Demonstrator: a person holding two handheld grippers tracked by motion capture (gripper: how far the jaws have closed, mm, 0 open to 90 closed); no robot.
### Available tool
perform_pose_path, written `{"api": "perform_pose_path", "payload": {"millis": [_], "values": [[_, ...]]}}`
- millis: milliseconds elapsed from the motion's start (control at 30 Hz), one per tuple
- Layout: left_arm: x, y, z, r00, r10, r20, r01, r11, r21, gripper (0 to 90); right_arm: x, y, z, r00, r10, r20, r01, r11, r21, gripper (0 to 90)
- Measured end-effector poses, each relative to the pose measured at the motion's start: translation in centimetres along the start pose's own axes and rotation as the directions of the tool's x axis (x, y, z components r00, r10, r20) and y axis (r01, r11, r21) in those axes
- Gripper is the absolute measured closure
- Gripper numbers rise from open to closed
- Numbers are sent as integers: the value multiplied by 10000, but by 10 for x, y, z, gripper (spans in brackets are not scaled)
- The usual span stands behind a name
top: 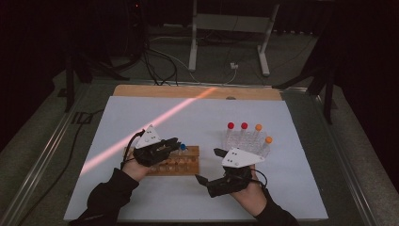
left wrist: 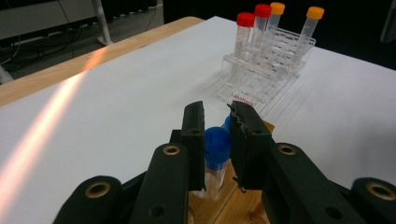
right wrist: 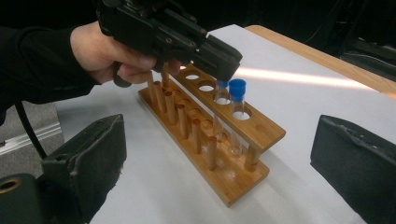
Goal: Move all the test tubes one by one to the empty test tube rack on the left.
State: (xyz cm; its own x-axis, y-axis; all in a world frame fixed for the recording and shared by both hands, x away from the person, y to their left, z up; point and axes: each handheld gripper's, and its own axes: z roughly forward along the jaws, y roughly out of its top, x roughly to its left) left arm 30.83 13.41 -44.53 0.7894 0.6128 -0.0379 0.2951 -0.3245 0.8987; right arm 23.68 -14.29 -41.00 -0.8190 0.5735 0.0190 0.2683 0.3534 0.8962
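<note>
Standing upright, blue-capped clear tube (left wrist: 217, 154), wooden rack (right wrist: 219, 140)

At the centre right of the high view we see a clear plastic rack (top: 247, 141) holding two red-capped tubes (top: 231, 126) and two orange-capped tubes (top: 258, 127). It stands on a white sheet (top: 155, 117) covering the bench (top: 141, 90), whose wooden edge shows along the top. A band of orange light (top: 155, 123) crosses the sheet diagonally. Beyond, at the top, we see white frame legs (top: 193, 42) and cables (top: 160, 61) on the floor.
</note>
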Motion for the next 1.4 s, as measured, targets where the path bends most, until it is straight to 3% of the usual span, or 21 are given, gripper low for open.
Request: {"api": "perform_pose_path", "payload": {"millis": [333, 400, 567, 700, 833, 1000, 1100, 1400], "values": [[2, -1, -2, 9995, -279, 143, 279, 9996, -3, 761, -1, 1, -2, 10000, 18, -12, -18, 10000, -39, 33], [4, -1, -5, 9982, -454, 389, 461, 9988, -171, 700, -1, 1, -3, 10000, 8, 30, -7, 10000, -65, 33], [4, 5, -20, 9972, -559, 492, 602, 9941, -903, 514, -8, 3, -9, 9999, 62, 156, -58, 9996, -269, 33], [0, 9, -31, 9951, -497, 855, 612, 9886, -1377, 385, -18, 6, -18, 9984, 52, 561, -30, 9992, -398, 34], [-7, 11, -36, 9944, -352, 993, 498, 9877, -1485, 268, -35, 7, -32, 9934, 268, 1115, -191, 9974, -702, 40], [-12, 9, -37, 9909, -353, 1301, 534, 9889, -1384, 134, -59, 5, -52, 9738, 678, 2170, -484, 9944, -934, 62], [-14, 7, -39, 9850, -317, 1698, 553, 9892, -1359, 25, -73, 1, -65, 9510, 924, 2951, -662, 9930, -974, 96], [-15, 2, -44, 9814, -143, 1915, 434, 9879, -1489, 5, -106, -26, -83, 8979, 1573, 4112, -1341, 9873, -850, 156]]}}
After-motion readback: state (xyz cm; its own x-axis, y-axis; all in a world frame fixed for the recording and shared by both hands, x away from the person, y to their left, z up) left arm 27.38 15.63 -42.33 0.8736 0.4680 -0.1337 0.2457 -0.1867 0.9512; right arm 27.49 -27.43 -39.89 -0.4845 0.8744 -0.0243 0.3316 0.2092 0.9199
